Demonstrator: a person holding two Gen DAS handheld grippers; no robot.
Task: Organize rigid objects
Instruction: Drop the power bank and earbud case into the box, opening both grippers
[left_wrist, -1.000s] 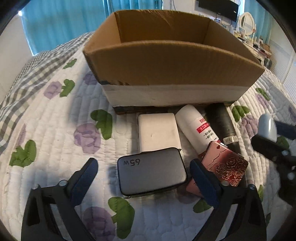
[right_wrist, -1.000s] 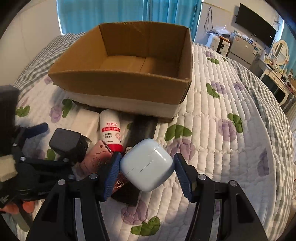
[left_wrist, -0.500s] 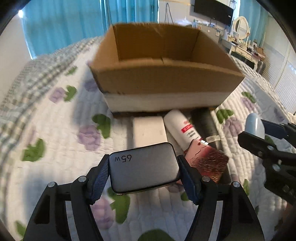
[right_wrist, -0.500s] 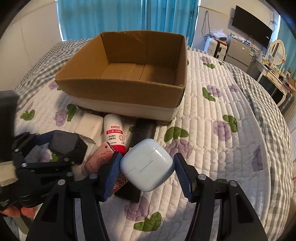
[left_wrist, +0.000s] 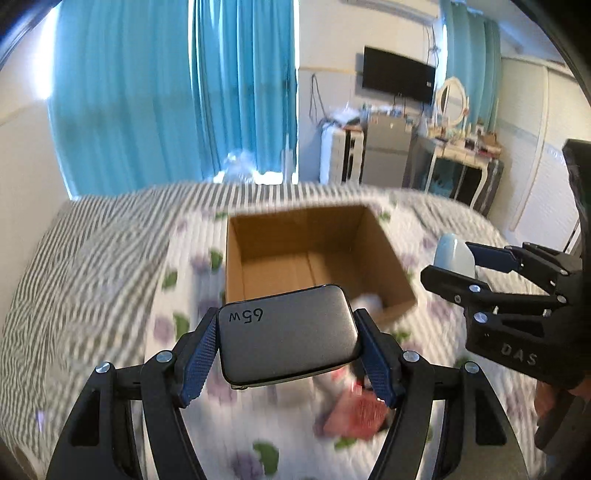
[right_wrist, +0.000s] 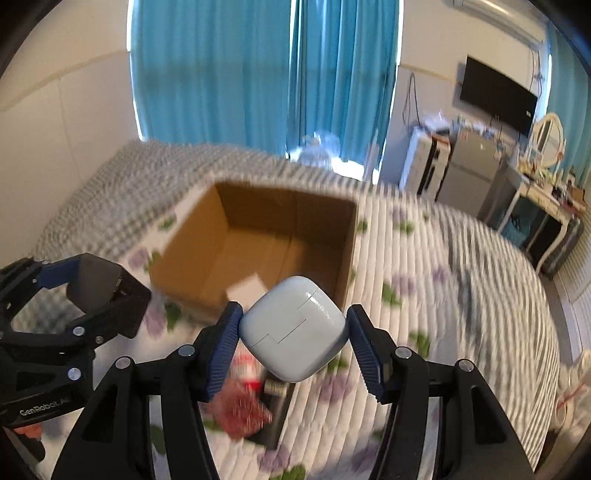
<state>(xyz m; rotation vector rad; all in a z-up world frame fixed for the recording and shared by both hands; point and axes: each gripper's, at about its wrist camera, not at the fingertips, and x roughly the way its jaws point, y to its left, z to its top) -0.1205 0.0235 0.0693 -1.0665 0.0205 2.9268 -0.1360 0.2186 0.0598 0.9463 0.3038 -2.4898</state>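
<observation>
While blurred, bed items unclear | left claw (left_wrist: 286, 349) grips charger (left_wrist: 288, 334) | right claw (right_wrist: 293, 332) grips earbud case (right_wrist: 293, 328)

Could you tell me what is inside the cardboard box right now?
The box shows only bare cardboard floor; its near corner is hidden by the charger and the earbud case.

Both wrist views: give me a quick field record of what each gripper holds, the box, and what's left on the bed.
left gripper: shut on dark grey rectangular charger marked 65W, lifted above the bed
right gripper: shut on pale blue rounded plastic earbud case, lifted
brown cardboard box: open top, on the white floral quilt; whether anything is inside cannot be told through the blur
left on quilt: pink rose-patterned flat case, blurred; white bottle with red label, partly hidden
image quality: motion blur in both views
</observation>
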